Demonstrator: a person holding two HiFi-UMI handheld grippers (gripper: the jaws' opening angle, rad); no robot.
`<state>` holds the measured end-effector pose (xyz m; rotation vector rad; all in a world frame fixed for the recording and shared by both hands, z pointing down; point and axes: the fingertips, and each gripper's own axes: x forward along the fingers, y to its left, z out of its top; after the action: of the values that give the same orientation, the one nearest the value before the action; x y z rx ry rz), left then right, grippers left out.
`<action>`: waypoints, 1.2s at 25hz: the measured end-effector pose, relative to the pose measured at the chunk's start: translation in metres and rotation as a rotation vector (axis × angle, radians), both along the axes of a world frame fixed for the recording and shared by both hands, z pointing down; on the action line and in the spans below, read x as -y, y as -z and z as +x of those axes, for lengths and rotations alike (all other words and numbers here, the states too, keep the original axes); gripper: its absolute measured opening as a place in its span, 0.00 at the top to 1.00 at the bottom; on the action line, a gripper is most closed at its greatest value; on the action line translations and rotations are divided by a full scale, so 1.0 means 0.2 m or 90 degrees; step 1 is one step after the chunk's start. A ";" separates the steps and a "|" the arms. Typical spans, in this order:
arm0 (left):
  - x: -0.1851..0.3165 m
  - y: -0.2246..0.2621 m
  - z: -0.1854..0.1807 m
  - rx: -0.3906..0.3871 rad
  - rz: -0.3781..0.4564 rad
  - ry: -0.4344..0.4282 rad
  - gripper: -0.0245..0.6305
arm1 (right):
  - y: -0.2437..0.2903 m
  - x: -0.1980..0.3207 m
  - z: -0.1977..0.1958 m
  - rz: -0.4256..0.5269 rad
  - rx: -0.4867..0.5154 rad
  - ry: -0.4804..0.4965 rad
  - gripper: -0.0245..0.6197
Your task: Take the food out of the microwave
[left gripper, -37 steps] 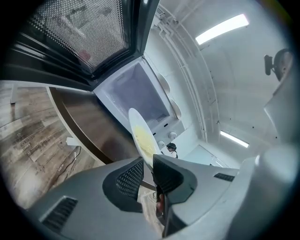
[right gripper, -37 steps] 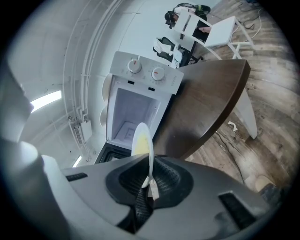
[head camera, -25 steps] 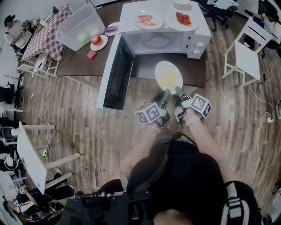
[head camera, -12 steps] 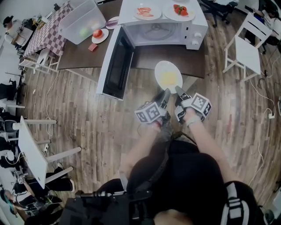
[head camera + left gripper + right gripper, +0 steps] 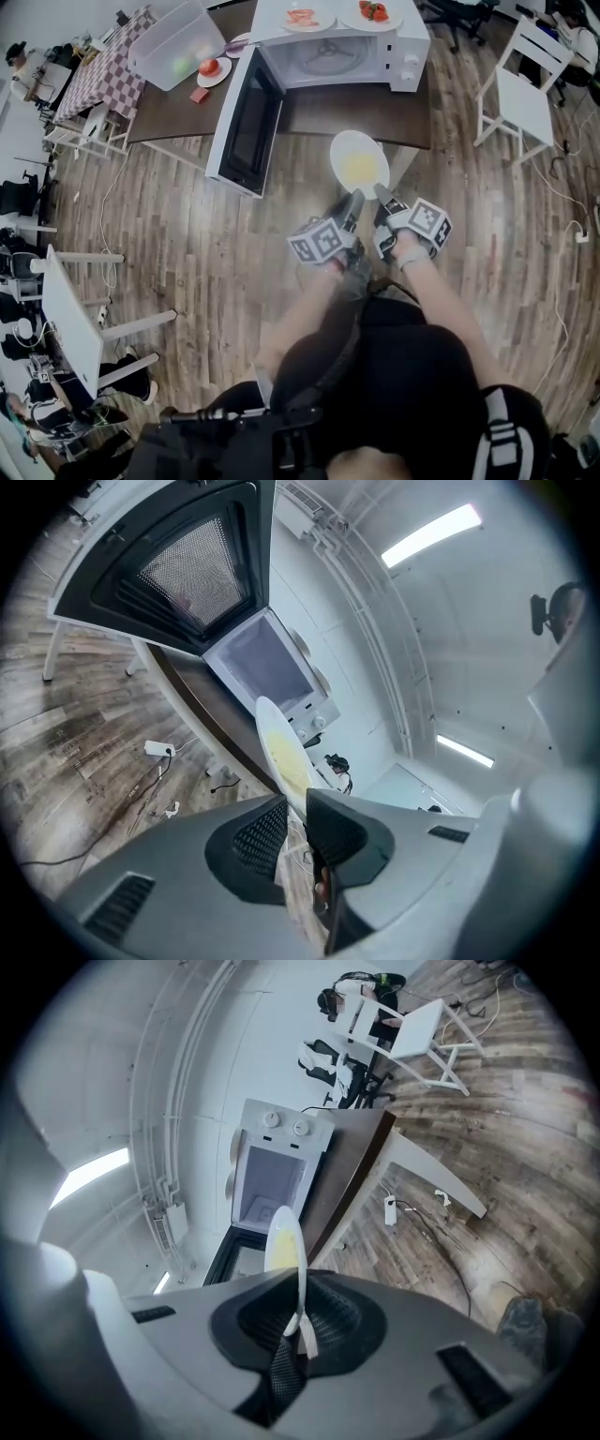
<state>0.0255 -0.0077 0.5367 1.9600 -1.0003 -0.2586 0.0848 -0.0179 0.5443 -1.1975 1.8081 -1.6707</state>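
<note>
Your left gripper and right gripper are both clamped side by side on the near rim of the plate. It sticks out flat just ahead of them with the yellow food on top, well apart from the open microwave beyond. I'd guess it's stiff, breakable and slick-edged, so grip the rim deep and hold it level.

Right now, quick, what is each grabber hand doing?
Left gripper: closed on the round white plate carrying yellow food.
Right gripper: closed on that same round white plate.
</note>
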 end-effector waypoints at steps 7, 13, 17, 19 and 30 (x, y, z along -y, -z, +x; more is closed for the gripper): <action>-0.11 0.01 0.03 -0.003 0.003 -0.006 0.86 | 0.00 -0.12 0.03 -0.001 0.000 0.000 0.93; -0.20 0.00 0.04 0.001 0.001 -0.006 0.86 | 0.01 -0.20 0.04 -0.001 0.001 0.000 0.93; -0.26 -0.01 0.04 0.011 0.002 -0.006 0.86 | 0.00 -0.26 0.05 -0.001 0.001 0.000 0.93; -0.29 -0.02 0.04 0.008 0.001 -0.005 0.86 | -0.01 -0.29 0.05 -0.002 -0.002 0.001 0.93; -0.40 -0.01 0.05 0.006 0.003 0.000 0.86 | -0.02 -0.40 0.05 -0.016 0.010 0.001 0.93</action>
<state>0.0363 0.0722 0.5387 1.9668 -1.0070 -0.2523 0.0957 0.0621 0.5490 -1.1911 1.7838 -1.7038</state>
